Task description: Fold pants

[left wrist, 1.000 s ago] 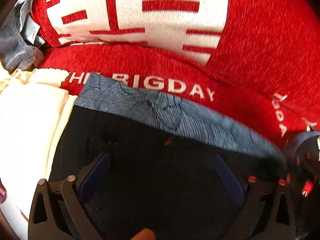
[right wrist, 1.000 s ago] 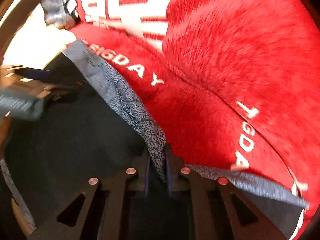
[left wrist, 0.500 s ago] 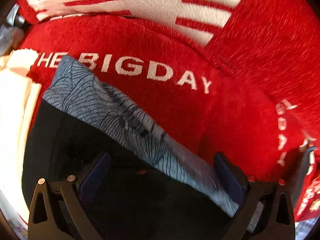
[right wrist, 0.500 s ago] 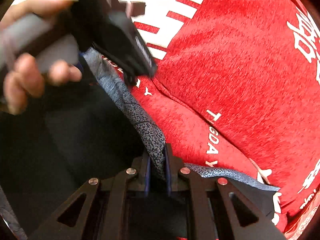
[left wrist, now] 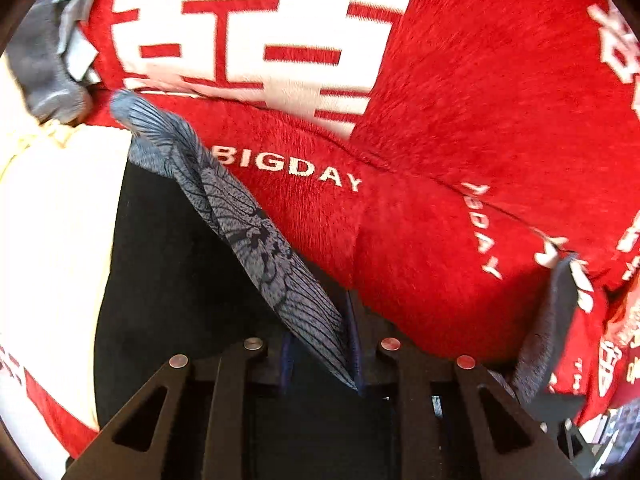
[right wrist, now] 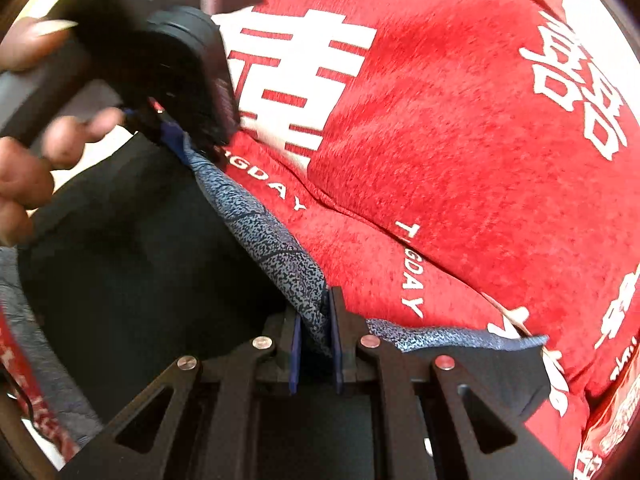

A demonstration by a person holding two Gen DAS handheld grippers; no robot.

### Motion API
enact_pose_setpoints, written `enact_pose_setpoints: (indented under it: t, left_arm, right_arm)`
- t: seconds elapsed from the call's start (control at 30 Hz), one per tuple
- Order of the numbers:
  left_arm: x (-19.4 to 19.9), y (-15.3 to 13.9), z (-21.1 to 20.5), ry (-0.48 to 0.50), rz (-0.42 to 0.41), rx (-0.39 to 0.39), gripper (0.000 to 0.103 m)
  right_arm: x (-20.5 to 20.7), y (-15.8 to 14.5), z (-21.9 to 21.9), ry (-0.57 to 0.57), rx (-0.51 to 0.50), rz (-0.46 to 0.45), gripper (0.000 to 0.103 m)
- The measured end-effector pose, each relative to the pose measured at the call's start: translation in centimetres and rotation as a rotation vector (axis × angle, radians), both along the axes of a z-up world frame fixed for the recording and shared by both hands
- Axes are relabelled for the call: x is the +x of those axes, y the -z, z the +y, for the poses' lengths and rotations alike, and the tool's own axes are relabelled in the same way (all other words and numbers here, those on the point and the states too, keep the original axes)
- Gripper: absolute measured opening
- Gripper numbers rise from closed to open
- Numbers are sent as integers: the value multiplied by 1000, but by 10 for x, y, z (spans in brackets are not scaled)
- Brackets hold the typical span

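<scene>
Waistband (left wrist: 256, 236) of black pants (left wrist: 168, 280) pinched by left gripper (left wrist: 320, 364) and right gripper (right wrist: 314, 344) over red blanket (left wrist: 460, 120); uneven pulling risks slippage.

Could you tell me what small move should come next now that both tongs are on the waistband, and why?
Probably lift both together and carry the edge over. The left tongs and right tongs are each shut on the patterned waistband of the black pants, which runs taut between them above the red blanket.
</scene>
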State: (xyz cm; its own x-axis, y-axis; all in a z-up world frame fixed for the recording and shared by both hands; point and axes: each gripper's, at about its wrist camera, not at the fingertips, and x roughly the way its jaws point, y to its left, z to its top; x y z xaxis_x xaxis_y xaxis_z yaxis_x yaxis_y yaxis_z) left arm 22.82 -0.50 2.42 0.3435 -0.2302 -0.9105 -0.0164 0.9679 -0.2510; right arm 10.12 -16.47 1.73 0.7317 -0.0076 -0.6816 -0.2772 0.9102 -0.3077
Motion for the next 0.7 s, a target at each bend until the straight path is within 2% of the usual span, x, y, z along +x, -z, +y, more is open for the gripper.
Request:
enact_pose_setpoints:
  t: [0.1, 0.23, 0.33, 0.43, 0.53, 0.57, 0.63, 0.67, 0.7]
  left_arm:
    - [-44, -18, 14, 10, -51, -43, 24]
    - [-110, -6, 44, -11, -76, -89, 24]
    - [-149, 25, 59, -42, -9, -113, 25]
    - [-168, 63, 70, -75, 100, -133, 25]
    - [-176, 82, 79, -121, 125, -103, 25]
    - [-178, 81, 81, -125, 121, -106, 30]
    - [-181, 74, 86, -138, 108, -79, 50]
    - [-183, 67, 88, -146, 94, -64, 65]
    - [-188, 58, 92, -159, 67, -53, 70]
  right_arm:
    - [-28, -8, 2, 8, 18, -14, 13]
    - [-69, 2, 7, 18, 31, 16, 13]
    - [-89, 21, 11, 25, 42, 72, 13]
    - [-105, 46, 17, 33, 19, 131, 13]
    - [-112, 67, 26, 36, -44, 160, 15]
    - [-115, 71, 30, 32, -83, 155, 17]
    - [-120, 69, 35, 24, -127, 153, 20]
    - [-123, 66, 35, 16, -116, 167, 25]
    - [-126, 60, 34, 9, -88, 175, 32]
